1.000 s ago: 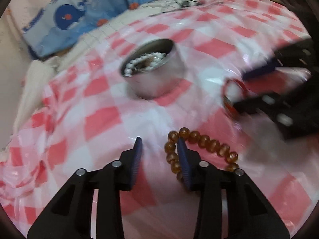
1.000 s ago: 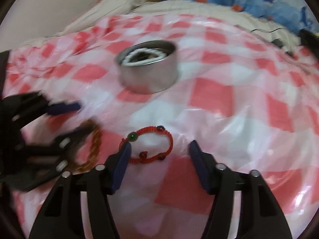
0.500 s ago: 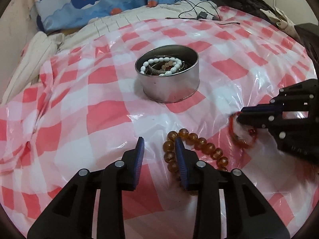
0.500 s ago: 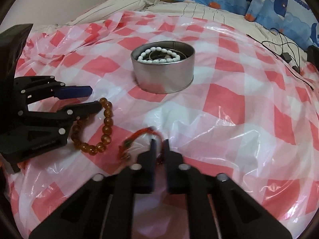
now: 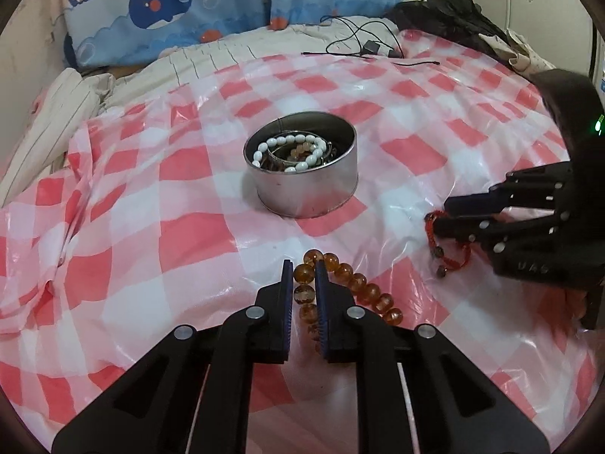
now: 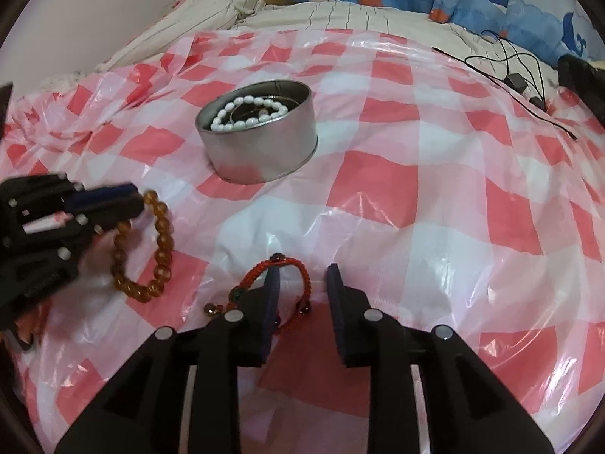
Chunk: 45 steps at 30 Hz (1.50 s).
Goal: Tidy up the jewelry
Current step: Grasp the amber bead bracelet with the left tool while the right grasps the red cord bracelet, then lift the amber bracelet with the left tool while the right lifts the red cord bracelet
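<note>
Amber bead bracelet (image 5: pixel 342 283) lies on the checked sheet (image 5: pixel 189 234); my left gripper (image 5: pixel 303 283), just closing, clamps it. Right gripper (image 6: pixel 302 283), reopening, apparently straddles the red cord bracelet (image 6: pixel 287 265) ungripped, before the tin (image 6: pixel 261 151).

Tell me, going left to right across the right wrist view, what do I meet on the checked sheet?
Left claw → amber bead bracelet → metal tin holding white beads → black cable at the far right.

A round silver metal tin (image 5: pixel 306 185) sits on the red-and-white checked plastic sheet (image 5: pixel 151 234), a white bead bracelet (image 5: pixel 291 151) inside it; nearer than the tin lie an amber bead bracelet (image 5: pixel 351 283) and, right of it, a red cord bracelet (image 5: pixel 446 249).
</note>
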Motion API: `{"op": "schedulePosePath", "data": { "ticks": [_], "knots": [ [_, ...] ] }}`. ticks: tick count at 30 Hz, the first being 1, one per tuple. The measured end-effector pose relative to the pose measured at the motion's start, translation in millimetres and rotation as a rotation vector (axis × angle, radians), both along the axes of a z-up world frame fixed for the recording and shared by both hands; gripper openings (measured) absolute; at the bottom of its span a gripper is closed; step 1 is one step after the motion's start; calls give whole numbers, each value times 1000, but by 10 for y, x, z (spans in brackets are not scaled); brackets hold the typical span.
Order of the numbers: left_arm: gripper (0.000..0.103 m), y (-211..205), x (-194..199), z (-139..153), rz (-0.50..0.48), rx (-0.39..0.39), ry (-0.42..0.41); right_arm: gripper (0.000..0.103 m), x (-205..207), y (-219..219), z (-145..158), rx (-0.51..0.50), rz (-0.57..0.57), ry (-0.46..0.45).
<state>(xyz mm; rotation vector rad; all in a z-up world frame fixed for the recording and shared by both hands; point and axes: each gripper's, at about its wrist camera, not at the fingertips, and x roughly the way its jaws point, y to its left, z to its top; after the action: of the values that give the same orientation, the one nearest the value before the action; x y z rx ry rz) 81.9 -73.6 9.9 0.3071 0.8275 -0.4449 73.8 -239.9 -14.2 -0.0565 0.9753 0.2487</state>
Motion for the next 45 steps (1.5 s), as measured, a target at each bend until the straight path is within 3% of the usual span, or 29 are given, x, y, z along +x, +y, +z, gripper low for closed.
{"op": "schedulePosePath", "data": {
  "ticks": [2,4,6,7,9,12,14,17,18,20,21,22,23,26,27,28,30,31,37,45],
  "knots": [
    [12,-32,16,-78,-14,29,29,26,-8,30,-14,-22,13,-2],
    [24,-94,25,-219,-25,89,60,9,-19,52,-9,-23,24,-3],
    [24,-126,4,-258,-29,120,49,5,-32,49,13,-16,24,-14],
    [19,-129,2,-231,-29,118,47,5,-37,20,44,17,19,-21],
    [11,-79,7,-167,-16,82,39,5,-37,-35,102,68,13,-34],
    [11,31,34,-54,14,2,26,5,-39,-99,188,139,7,-52],
    [11,89,39,20,21,-59,22,5,-33,-95,190,136,4,-52],
    [11,78,61,-21,22,-43,32,5,-16,-33,144,85,12,-30],
    [11,64,70,-56,24,-23,42,6,-10,-13,116,63,7,-20],
    [12,27,67,-122,22,17,50,26,-17,-17,91,59,8,-22],
    [20,9,67,-142,17,29,53,40,-24,-15,103,55,3,-37],
    [32,-12,64,-163,9,37,55,44,-28,-16,98,48,1,-43],
    [36,-25,61,-180,2,44,56,44,-20,-11,78,39,2,-38],
    [38,-94,36,-245,-11,97,44,43,-18,53,-4,-15,19,-18],
    [34,-112,26,-247,-16,110,41,33,-31,93,-3,-30,40,-21],
    [22,-126,18,-244,-26,115,44,19,-45,129,-1,-36,60,-23],
    [10,-123,9,-225,-23,125,31,8,-61,142,3,-32,73,-23],
    [11,-108,10,-201,-21,112,31,5,-60,122,13,-8,70,-20],
    [11,-10,8,5,32,40,-29,5,-81,-108,244,286,58,-54],
    [11,-13,16,20,41,51,-48,5,-67,-71,330,355,75,-65]
  ]
}}
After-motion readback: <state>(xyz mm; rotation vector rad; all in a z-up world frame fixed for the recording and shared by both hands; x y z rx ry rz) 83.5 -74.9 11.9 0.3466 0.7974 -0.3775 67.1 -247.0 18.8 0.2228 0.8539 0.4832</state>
